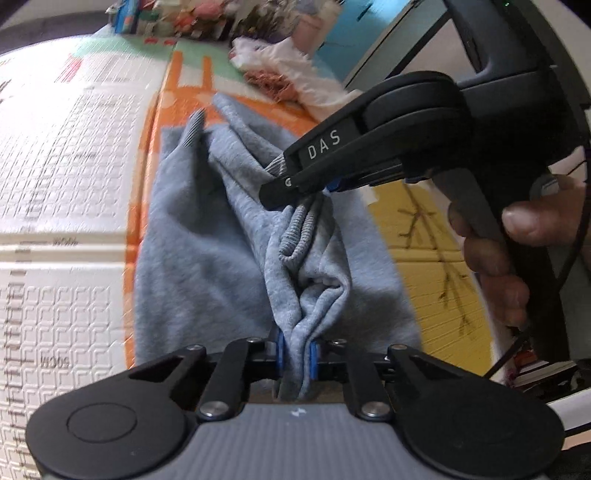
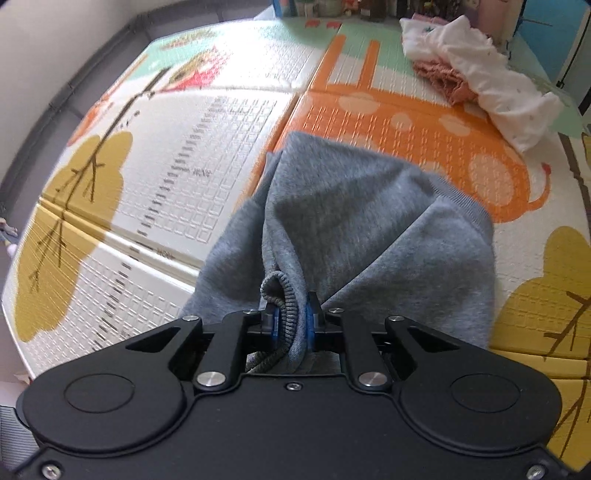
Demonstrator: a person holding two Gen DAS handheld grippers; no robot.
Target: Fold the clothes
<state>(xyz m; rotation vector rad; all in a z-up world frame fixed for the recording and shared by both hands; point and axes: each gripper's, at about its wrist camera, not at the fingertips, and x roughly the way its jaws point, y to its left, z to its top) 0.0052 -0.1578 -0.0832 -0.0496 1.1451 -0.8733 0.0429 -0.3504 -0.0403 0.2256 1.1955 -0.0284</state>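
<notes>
A grey sweatshirt (image 1: 207, 236) hangs bunched over the patterned play mat (image 1: 55, 184), held up by both grippers. My left gripper (image 1: 295, 354) is shut on a fold of the grey fabric between its blue pads. In the left wrist view the right gripper (image 1: 291, 188) comes in from the right, pinching the ribbed hem, with a hand (image 1: 517, 240) on its handle. In the right wrist view my right gripper (image 2: 291, 325) is shut on the ribbed edge of the grey sweatshirt (image 2: 351, 229), which drapes down onto the mat (image 2: 221, 129).
A heap of white and pink clothes (image 2: 476, 70) lies at the far right of the mat, also seen as a pile of clothes (image 1: 291, 77) in the left wrist view. Toys and boxes (image 1: 177, 18) line the far edge. A grey raised border (image 2: 74, 85) rims the mat's left side.
</notes>
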